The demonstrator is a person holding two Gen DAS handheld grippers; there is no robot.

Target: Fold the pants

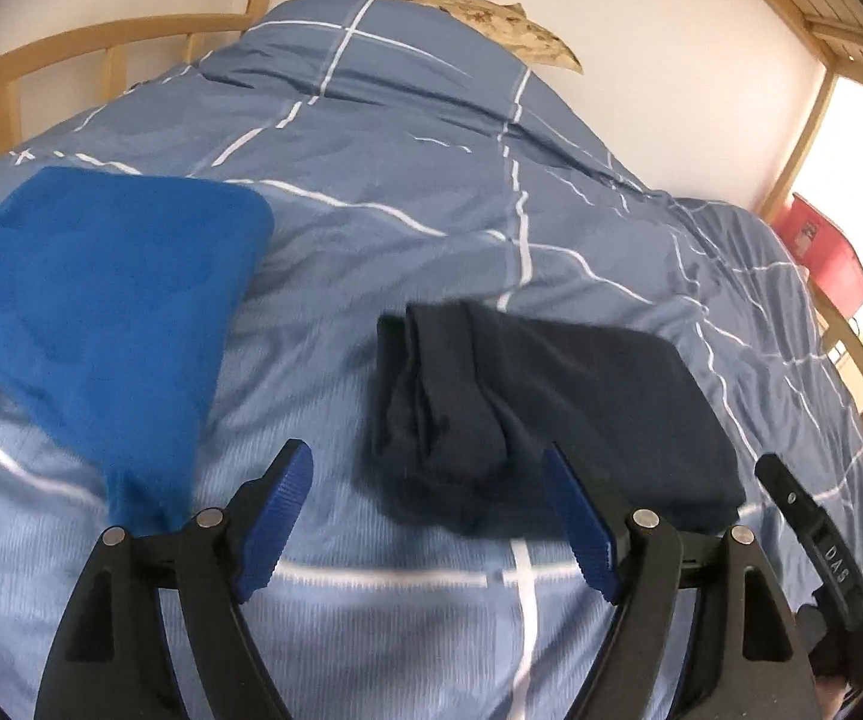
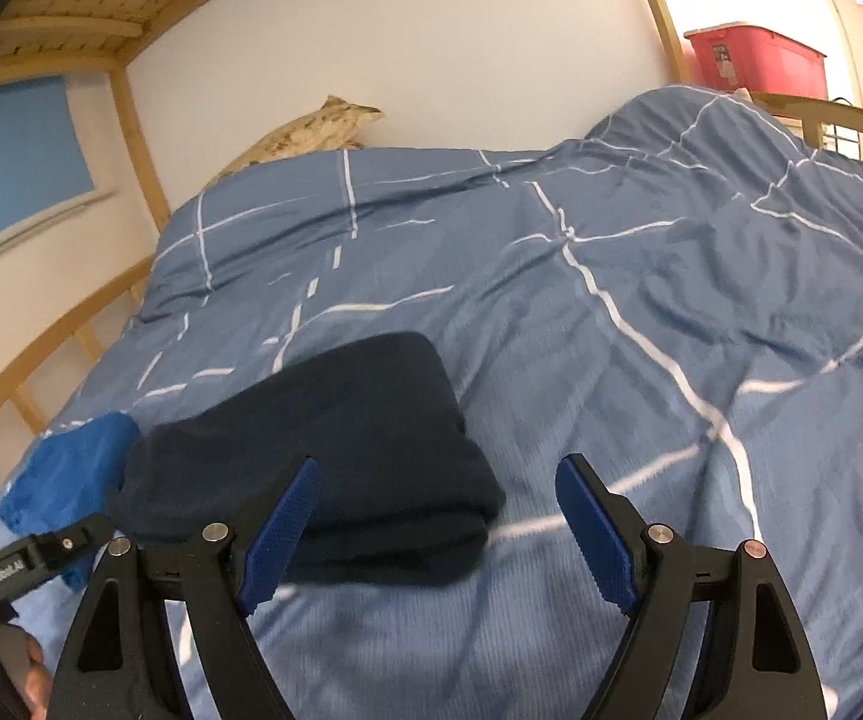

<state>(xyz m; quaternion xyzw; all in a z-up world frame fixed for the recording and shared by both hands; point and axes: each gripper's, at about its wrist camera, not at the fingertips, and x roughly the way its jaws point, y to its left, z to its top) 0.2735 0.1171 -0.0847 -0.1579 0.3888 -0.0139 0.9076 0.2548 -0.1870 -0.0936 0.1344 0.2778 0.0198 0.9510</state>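
Dark navy pants [image 1: 545, 414] lie folded into a compact bundle on the blue checked duvet [image 1: 407, 180]. They also show in the right wrist view [image 2: 335, 456]. My left gripper [image 1: 428, 468] is open and empty, hovering just in front of the bundle's near edge. My right gripper [image 2: 437, 480] is open and empty, with its left finger [image 2: 284, 522] over the bundle's near right corner; whether it touches the pants I cannot tell. Part of the right gripper's body [image 1: 815, 540] shows at the right edge of the left wrist view.
A folded bright blue garment [image 1: 95, 294] lies on the duvet left of the pants, also in the right wrist view [image 2: 65, 480]. A wooden bed rail [image 1: 101, 54] runs along the far left side. A red storage bin [image 2: 755, 60] stands beyond the bed. The duvet [image 2: 611, 300] spreads wide to the right.
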